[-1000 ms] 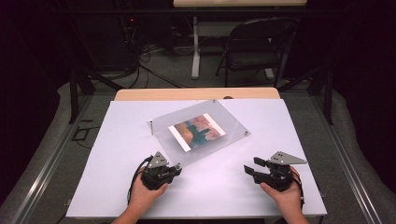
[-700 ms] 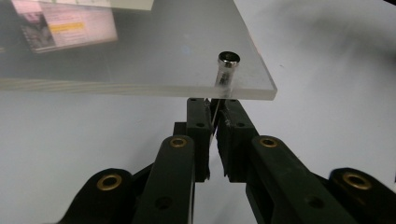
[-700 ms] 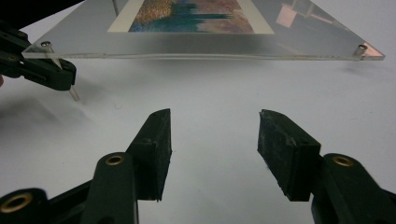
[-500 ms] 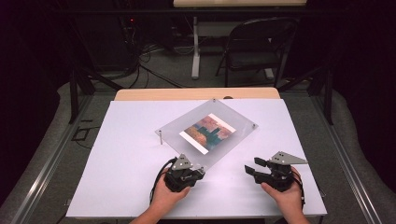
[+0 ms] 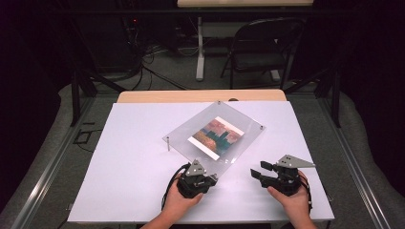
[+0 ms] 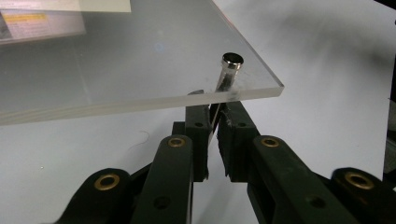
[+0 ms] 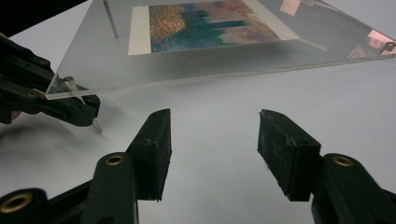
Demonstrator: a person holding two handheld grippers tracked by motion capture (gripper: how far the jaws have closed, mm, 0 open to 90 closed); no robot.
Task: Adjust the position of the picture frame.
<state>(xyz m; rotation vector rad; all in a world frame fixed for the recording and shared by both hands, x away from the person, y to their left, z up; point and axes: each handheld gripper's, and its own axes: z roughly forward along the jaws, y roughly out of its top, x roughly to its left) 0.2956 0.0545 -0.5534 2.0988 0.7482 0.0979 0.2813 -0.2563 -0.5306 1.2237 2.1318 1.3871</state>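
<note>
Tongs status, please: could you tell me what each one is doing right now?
Left tongs: closed on the metal leg of the acrylic frame.
Right tongs: open, holding nothing.

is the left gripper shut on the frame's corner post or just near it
Shut on it: the left gripper has both jaws pressed on the metal post under the acrylic frame corner.

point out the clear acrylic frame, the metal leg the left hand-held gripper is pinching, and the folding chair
clear acrylic frame [image 5: 184, 132], high view, bare clear panel left of the picture
metal leg [image 6: 229, 70], left gripper view, upper shaft under its cap
folding chair [image 5: 255, 59], high view, seat
</note>
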